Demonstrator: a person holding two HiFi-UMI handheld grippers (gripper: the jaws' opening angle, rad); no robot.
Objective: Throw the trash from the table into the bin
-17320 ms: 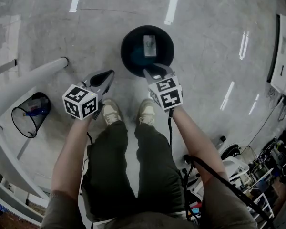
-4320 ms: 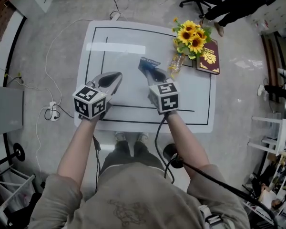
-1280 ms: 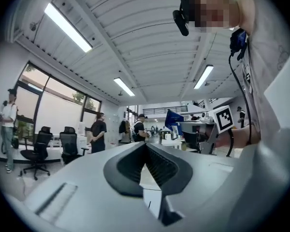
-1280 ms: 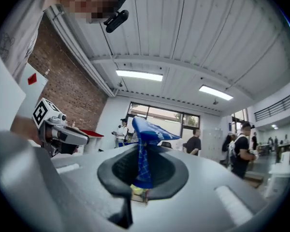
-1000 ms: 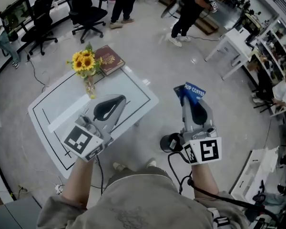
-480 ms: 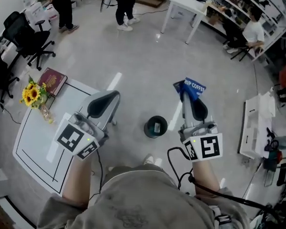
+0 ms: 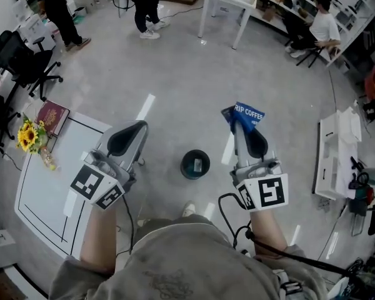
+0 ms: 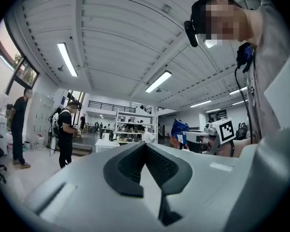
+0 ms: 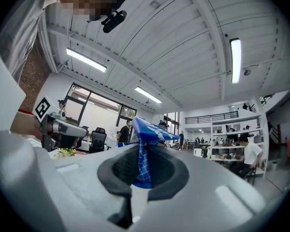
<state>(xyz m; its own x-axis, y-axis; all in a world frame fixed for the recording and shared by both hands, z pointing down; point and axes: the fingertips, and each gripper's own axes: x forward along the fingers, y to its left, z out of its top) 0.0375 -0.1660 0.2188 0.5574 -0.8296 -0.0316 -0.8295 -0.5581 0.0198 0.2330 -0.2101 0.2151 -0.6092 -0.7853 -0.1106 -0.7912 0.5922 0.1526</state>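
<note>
The right gripper has its jaws clenched on the blue packet, the bin stands on the floor down-left of it, and the left gripper has its jaws closed, empty.

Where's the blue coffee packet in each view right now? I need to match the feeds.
Head view: blue coffee packet right of centre, pinched at the tips of the right gripper.
Left gripper view: packet small, right of centre, beside the marker cube.
Right gripper view: packet dead centre, between the jaws.
Shared landmark: seated person in white shirt.
</note>
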